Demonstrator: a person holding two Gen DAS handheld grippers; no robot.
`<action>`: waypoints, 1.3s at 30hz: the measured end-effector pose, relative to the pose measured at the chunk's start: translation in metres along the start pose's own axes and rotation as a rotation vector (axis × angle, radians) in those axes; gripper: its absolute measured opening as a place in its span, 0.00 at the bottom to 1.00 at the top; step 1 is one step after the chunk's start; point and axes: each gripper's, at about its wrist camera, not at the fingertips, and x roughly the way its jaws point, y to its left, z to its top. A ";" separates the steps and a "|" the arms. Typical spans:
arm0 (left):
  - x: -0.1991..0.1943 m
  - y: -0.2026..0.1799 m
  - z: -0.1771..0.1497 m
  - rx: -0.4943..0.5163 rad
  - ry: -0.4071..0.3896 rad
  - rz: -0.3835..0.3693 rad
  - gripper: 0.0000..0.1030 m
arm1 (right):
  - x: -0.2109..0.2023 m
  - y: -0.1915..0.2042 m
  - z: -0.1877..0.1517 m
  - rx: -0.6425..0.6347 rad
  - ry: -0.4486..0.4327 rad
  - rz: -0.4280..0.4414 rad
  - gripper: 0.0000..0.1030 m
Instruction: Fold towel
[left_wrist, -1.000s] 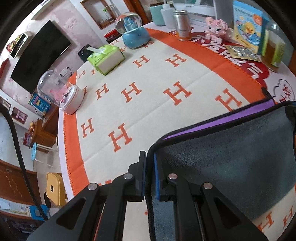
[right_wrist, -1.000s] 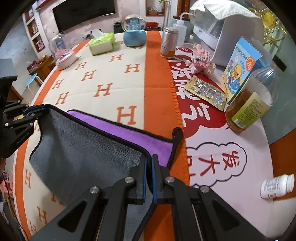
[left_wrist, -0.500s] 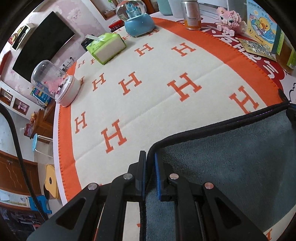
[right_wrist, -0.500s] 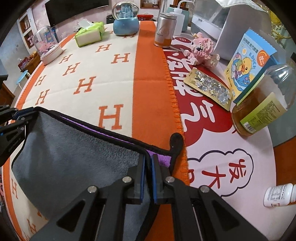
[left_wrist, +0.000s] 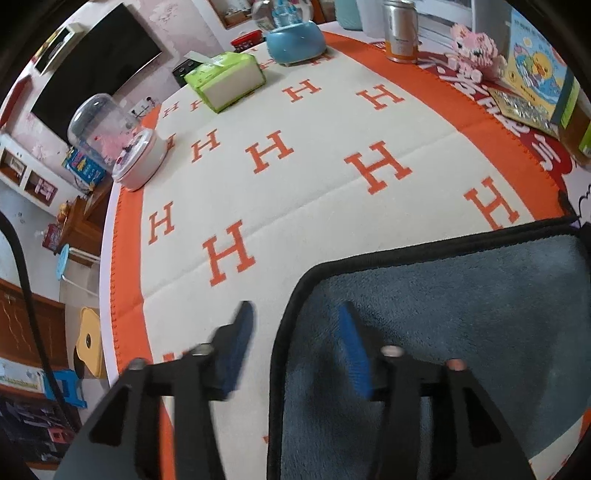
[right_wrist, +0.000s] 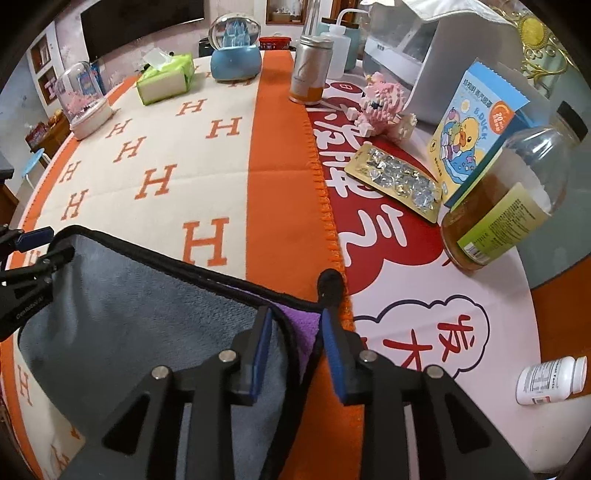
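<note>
The towel (left_wrist: 461, 317) is grey on top with a black hem and a purple underside, and lies folded on the orange-and-cream H-pattern cloth. My left gripper (left_wrist: 295, 343) is open, its jaws straddling the towel's left corner hem. My right gripper (right_wrist: 295, 332) is open over the towel's (right_wrist: 129, 317) right corner, where a strip of the purple layer (right_wrist: 303, 325) shows between the jaws. The left gripper (right_wrist: 29, 258) shows at the left edge of the right wrist view.
At the far side stand a green tissue pack (left_wrist: 225, 75), a blue snow globe (left_wrist: 291, 33), a pink dome (left_wrist: 118, 147) and a metal can (right_wrist: 310, 74). To the right are a honey jar (right_wrist: 509, 199), a blister pack (right_wrist: 399, 182), a duck box (right_wrist: 476, 125), a pink toy (right_wrist: 380, 103) and a white pill bottle (right_wrist: 550, 380).
Both grippers carried the top layer forward until its edge lay over the purple layer, then opened and let go of the towel corners.
</note>
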 end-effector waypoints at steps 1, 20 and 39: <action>-0.004 0.002 -0.001 -0.014 -0.008 -0.001 0.61 | -0.003 0.001 -0.001 -0.003 -0.006 0.002 0.28; -0.112 0.012 -0.061 -0.185 -0.084 -0.164 0.99 | -0.084 0.024 -0.038 -0.026 -0.097 0.096 0.28; -0.242 0.005 -0.150 -0.372 -0.177 -0.153 0.99 | -0.191 0.029 -0.105 -0.048 -0.179 0.193 0.46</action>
